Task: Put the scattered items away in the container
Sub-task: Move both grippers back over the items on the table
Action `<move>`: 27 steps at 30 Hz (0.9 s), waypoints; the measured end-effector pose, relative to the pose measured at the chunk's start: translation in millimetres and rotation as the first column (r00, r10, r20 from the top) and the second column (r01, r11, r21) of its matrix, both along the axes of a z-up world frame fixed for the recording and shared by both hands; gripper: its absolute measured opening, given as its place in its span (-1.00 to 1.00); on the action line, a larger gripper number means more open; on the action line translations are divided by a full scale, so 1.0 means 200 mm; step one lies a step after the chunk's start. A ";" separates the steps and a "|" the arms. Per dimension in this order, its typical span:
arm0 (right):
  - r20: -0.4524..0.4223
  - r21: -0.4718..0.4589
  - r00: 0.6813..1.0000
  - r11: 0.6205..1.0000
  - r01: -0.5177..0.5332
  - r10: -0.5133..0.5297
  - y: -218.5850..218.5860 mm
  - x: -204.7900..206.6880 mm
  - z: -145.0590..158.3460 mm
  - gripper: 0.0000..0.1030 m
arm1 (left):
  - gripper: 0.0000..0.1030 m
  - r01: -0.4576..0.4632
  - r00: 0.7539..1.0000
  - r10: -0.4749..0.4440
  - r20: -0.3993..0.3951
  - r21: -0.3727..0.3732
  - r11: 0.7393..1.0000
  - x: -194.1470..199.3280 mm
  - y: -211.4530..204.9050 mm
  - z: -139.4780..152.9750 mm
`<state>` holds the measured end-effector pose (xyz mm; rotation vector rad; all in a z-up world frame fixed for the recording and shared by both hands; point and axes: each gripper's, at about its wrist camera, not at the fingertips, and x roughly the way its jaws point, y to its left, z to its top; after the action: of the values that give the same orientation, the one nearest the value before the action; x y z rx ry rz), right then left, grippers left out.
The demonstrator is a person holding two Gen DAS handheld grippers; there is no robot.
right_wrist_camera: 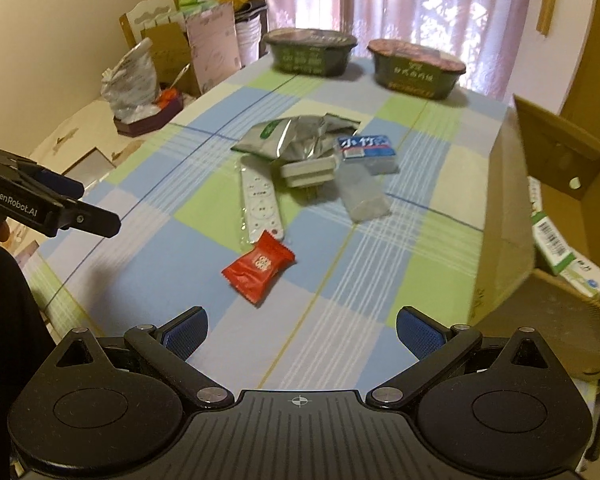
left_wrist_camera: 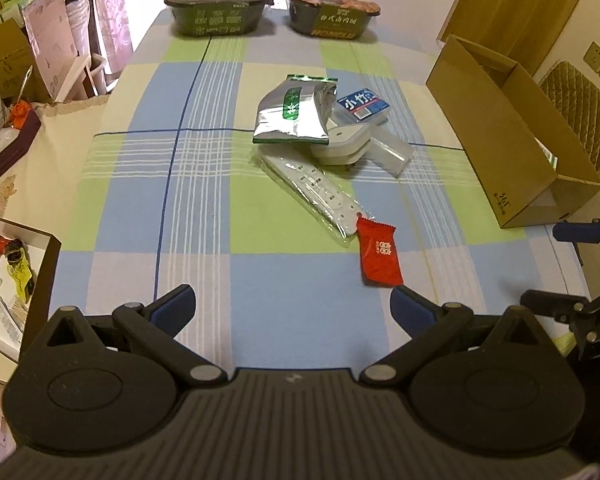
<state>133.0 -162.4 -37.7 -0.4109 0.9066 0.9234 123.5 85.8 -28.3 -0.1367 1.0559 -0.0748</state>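
Mid-table lies a pile: a silver foil pouch (left_wrist_camera: 292, 114) (right_wrist_camera: 296, 140), a blue tissue pack (left_wrist_camera: 363, 105) (right_wrist_camera: 366, 148), a white plug adapter (left_wrist_camera: 342, 148) (right_wrist_camera: 308, 172), a clear plastic case (left_wrist_camera: 390, 154) (right_wrist_camera: 362, 196), and a white remote in a clear sleeve (left_wrist_camera: 316, 194) (right_wrist_camera: 260, 204). A red snack packet (left_wrist_camera: 380, 254) (right_wrist_camera: 260, 266) lies nearest. The open cardboard box (left_wrist_camera: 512, 128) (right_wrist_camera: 508, 208) stands at the right edge, a green-white carton (right_wrist_camera: 568, 252) inside. My left gripper (left_wrist_camera: 292, 312) is open over the near cloth. My right gripper (right_wrist_camera: 302, 332) is open and empty too.
Two instant-meal bowls (left_wrist_camera: 220, 10) (left_wrist_camera: 332, 12) stand at the far edge of the checked tablecloth (left_wrist_camera: 180, 200). Boxes, bags and a dark tray (left_wrist_camera: 8, 148) crowd the side surface on the left. The left gripper's body (right_wrist_camera: 40, 200) shows at the right wrist view's left edge.
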 end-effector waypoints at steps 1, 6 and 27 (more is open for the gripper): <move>-0.005 -0.001 1.000 1.000 0.001 -0.001 0.01 0.00 -0.01 1.00 | 0.97 -0.004 1.000 0.004 -0.001 -0.005 1.000 0.01 0.01 -0.01; -0.051 0.002 0.995 0.997 0.081 -0.081 0.08 0.03 -0.11 1.00 | 0.97 -0.035 0.999 0.035 -0.005 -0.027 0.999 0.05 0.05 -0.07; -0.164 0.057 0.932 0.940 0.337 -0.324 0.43 0.11 -0.46 0.37 | 0.97 -0.069 0.998 0.068 -0.015 -0.060 0.996 0.33 0.22 -0.29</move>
<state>155.8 -75.9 -128.9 -0.1080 1.0354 0.6844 189.1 130.3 -85.9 -0.2279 1.0619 -0.0438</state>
